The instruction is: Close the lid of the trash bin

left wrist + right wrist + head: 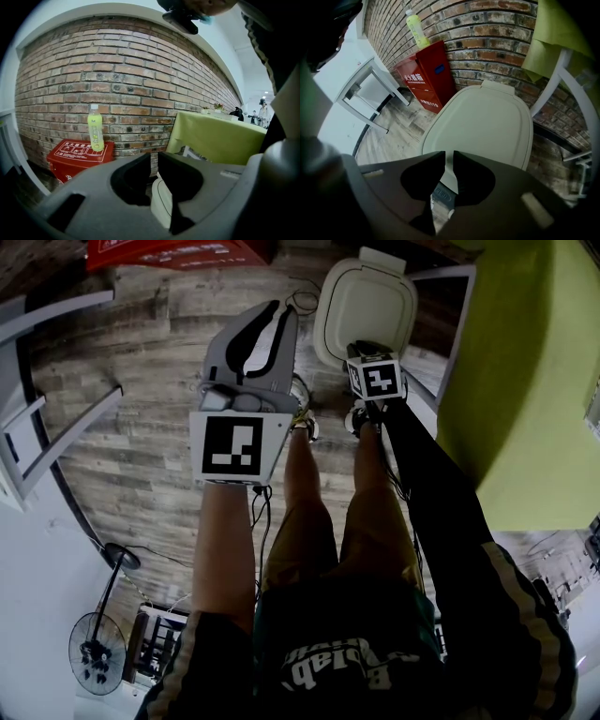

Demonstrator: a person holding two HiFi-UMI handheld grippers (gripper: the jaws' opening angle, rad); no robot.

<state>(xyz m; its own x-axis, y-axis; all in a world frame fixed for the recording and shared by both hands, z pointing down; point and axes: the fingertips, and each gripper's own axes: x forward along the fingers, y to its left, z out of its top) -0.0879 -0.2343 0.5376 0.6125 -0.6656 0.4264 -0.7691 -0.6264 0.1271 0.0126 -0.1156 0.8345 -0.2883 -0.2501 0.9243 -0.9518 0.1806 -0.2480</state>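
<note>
The trash bin stands on the wooden floor by the brick wall, its cream lid (367,306) (487,122) lying flat and closed. My right gripper (364,348) (449,154) points steeply down over the lid's near edge. Its jaws stand a narrow gap apart with nothing between them, and a dark push button (440,194) shows below the gap. My left gripper (279,310) (154,157) is held up to the left of the bin. Those jaws are together, leaving only a thin slit and holding nothing. A pale part of the bin (161,206) shows past them.
A red fire-equipment box (429,75) (79,157) with a yellow-green bottle (95,133) on top stands left of the bin. A green-clothed table (525,381) is close on the right. White chair frames (365,93) stand at left, and a fan (98,652) behind. The person's shoes (307,423) are just before the bin.
</note>
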